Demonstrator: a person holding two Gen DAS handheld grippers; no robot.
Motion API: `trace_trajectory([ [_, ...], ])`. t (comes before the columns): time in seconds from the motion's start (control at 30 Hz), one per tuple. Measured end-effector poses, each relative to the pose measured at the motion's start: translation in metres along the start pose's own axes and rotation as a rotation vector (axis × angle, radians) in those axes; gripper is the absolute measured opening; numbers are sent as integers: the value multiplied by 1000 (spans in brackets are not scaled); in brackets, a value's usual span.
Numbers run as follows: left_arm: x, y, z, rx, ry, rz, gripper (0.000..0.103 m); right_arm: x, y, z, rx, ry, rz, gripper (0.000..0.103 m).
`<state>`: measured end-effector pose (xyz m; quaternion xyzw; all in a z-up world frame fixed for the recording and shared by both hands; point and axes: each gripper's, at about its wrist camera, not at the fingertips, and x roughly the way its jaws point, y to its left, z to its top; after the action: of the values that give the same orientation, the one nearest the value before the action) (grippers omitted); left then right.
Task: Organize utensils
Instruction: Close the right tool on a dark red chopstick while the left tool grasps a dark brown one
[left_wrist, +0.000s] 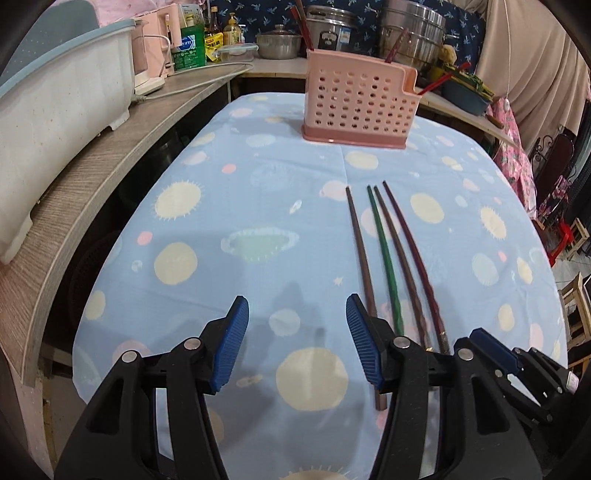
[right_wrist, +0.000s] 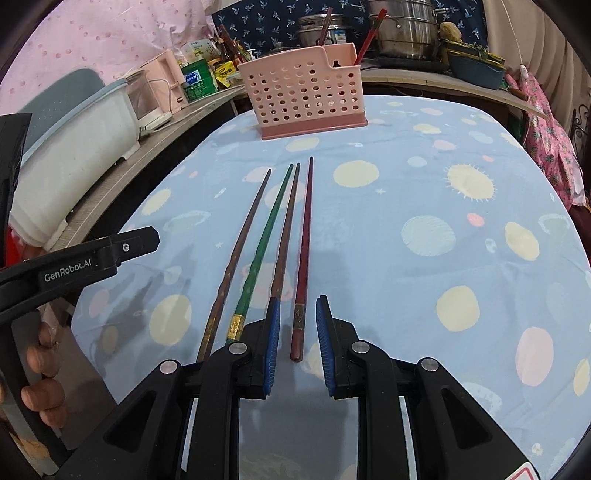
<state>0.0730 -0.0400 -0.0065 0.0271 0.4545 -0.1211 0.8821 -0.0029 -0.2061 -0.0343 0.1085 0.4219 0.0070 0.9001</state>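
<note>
Several chopsticks lie side by side on the blue patterned cloth: a brown one (right_wrist: 236, 254), a green one (right_wrist: 264, 247), another brown one (right_wrist: 286, 236) and a dark red one (right_wrist: 304, 240). A pink perforated utensil holder (right_wrist: 308, 99) stands at the far end with chopsticks in it; it also shows in the left wrist view (left_wrist: 356, 105). My right gripper (right_wrist: 297, 325) is open with its pads either side of the dark red chopstick's thick end, not touching it. My left gripper (left_wrist: 297, 328) is open and empty, just left of the chopsticks (left_wrist: 384, 251).
A wooden counter (left_wrist: 110, 162) runs along the left with a white and blue tub (left_wrist: 55, 110), a pink appliance and bottles. Steel pots (left_wrist: 410, 29) stand on the back shelf. The table edge falls off at the right, with chairs beyond.
</note>
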Motion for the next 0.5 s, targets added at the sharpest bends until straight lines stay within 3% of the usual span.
trace_trajectory([
  [0.23,5,-2,-11,15,29,-5,56,14,-1,-8,-4,35,-12,21],
  [0.5,8,-9,-16,35,46,-18,62,18,-2,-11,-31,31,-51,8],
])
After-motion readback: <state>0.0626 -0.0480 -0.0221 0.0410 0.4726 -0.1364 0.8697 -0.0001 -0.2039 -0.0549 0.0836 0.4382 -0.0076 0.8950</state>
